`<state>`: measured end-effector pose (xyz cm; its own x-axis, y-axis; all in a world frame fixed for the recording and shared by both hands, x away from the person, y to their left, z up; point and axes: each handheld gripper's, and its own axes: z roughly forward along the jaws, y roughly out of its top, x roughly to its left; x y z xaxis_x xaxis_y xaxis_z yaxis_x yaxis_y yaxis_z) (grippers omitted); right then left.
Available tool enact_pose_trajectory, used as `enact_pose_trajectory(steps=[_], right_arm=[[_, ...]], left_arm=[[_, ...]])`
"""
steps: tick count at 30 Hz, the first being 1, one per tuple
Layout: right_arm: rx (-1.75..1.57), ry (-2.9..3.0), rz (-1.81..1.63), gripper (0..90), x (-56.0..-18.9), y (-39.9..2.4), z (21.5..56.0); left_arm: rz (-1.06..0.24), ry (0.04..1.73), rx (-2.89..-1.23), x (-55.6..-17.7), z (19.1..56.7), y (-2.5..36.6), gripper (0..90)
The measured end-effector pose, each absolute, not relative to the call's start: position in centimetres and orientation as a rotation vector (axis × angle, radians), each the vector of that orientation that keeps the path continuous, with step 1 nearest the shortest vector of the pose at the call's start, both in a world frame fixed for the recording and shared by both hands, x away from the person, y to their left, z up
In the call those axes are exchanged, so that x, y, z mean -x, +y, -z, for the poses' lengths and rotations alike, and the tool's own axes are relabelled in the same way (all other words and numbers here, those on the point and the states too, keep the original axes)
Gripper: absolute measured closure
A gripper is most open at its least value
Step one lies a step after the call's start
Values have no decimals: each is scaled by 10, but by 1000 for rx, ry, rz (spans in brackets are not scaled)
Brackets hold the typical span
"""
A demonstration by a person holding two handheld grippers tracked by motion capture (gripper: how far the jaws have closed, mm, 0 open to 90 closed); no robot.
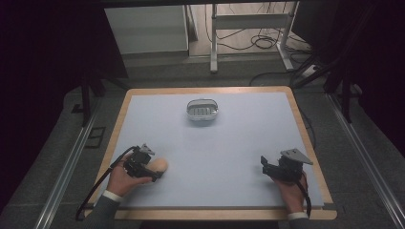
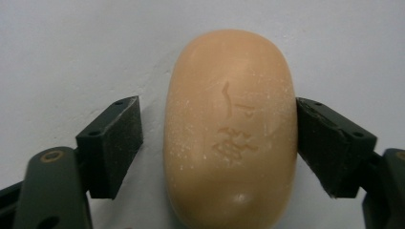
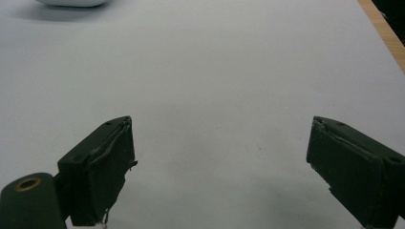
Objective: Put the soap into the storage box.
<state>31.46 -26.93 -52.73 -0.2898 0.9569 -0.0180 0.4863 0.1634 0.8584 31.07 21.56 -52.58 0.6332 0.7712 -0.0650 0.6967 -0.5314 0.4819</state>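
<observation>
A peach-coloured oval bar of soap (image 1: 161,165) lies on the pale blue mat (image 1: 229,143) at the front left. In the left gripper view the soap (image 2: 229,133) has stamped characters on its top face and rests between my jaws. My left gripper (image 2: 217,112) is open: the right pad (image 2: 329,143) is against the soap's side, while the left pad (image 2: 114,143) stands a little off it. From above, the left gripper (image 1: 154,172) straddles the soap. My right gripper (image 1: 264,164) rests open at the front right, its jaws (image 3: 219,138) wide apart over bare mat.
A clear oval soap dish (image 1: 202,109) with a ribbed insert stands at the far middle of the mat; its rim (image 3: 71,2) shows in the right gripper view. A wooden border (image 1: 305,138) frames the mat. Desk legs and cables lie on the floor beyond.
</observation>
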Motion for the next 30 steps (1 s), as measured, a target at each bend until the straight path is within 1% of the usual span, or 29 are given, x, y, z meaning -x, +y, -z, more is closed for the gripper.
enact_pose_trajectory(steps=[4, 8, 19, 30], right_arm=[[-1367, 1861, -1040, 94, -315, -269, 527], [-1366, 1862, -1039, 94, -315, -269, 527], [-1371, 1856, -1039, 94, -315, -269, 527], [-1371, 1856, -1039, 94, -315, -269, 527]], left_arm=[[-216, 1156, -2382, -310, 525, 213, 250], [-220, 1152, -2377, -308, 525, 212, 318], [-214, 1164, -2367, -310, 520, 213, 322], [-212, 1142, -2351, -312, 510, 215, 323]])
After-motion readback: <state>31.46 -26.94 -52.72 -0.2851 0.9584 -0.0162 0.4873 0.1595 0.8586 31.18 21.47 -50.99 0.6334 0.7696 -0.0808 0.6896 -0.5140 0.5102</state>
